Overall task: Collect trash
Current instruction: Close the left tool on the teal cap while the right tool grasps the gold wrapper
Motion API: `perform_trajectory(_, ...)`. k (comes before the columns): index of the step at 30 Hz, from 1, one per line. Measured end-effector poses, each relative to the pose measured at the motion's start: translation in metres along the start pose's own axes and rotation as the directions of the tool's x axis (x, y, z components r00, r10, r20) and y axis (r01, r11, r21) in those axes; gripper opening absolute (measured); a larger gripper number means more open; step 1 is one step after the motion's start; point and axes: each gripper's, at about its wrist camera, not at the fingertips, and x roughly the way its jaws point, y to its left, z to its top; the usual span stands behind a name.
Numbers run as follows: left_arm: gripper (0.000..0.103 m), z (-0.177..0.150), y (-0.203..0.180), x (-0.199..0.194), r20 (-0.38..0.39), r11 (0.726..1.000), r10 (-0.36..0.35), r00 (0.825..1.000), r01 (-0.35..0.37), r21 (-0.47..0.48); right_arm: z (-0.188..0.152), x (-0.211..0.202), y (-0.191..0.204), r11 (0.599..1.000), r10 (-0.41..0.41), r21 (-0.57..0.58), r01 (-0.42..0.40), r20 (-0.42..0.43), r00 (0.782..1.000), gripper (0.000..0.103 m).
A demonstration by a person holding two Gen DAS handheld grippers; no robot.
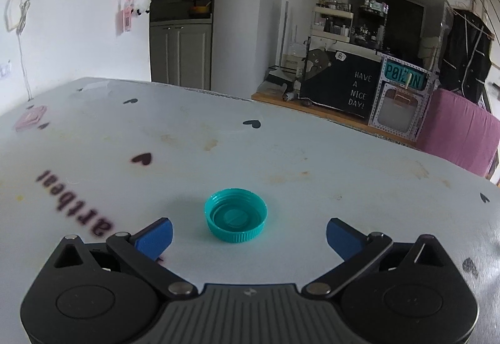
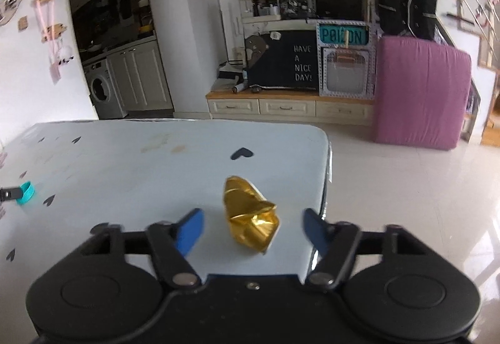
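With the teal bottle cap (image 1: 236, 219) lying open-side up mid-table (image 1: 281, 150) between the wide-open, empty left gripper (image 1: 249, 236), and the crumpled gold wrapper (image 2: 251, 217) near the table's right edge between the right gripper's (image 2: 253, 230) half-open, non-touching fingers, each should centre before squeezing.

teal cap (image 1: 236, 220): upside-down on table | gold wrapper (image 2: 250, 216): crumpled, near edge

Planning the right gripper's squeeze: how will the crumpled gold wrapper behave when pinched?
The gold wrapper looks like thin creased foil, so it will probably crush rather than resist. It seems light and may skid on the smooth table. Its shiny surface could slip.
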Motion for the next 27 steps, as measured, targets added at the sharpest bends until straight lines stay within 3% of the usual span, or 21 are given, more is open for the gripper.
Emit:
perform_trajectory(6,0.103,-0.002,-0.006,0.005,0.005,1.000,-0.006,1.000,0.006,0.009,0.005,0.015,-0.016,0.997,0.009,0.075,-0.007,-0.017,1.000,0.048)
perform_trajectory(11,0.103,0.001,-0.006,0.010,0.028,0.999,0.001,1.000,-0.002,0.034,0.003,0.024,-0.006,1.000,0.019,-0.004,-0.019,-0.030,0.999,0.035)
perform_trajectory(19,0.103,0.009,0.000,0.027,0.017,0.999,0.021,1.000,-0.022,0.037,-0.008,0.012,0.025,0.982,0.027,-0.184,-0.031,-0.027,0.999,0.035)
perform_trajectory(22,0.102,0.011,-0.001,0.028,0.027,0.999,0.016,1.000,-0.017,0.044,-0.010,0.009,0.028,0.979,0.030,-0.199,-0.035,-0.027,0.999,0.035)
perform_trajectory(27,0.091,0.010,-0.004,0.031,0.007,0.998,0.014,1.000,-0.014,0.066,-0.010,0.008,0.027,0.980,0.041,-0.193,-0.046,-0.033,0.999,0.035)
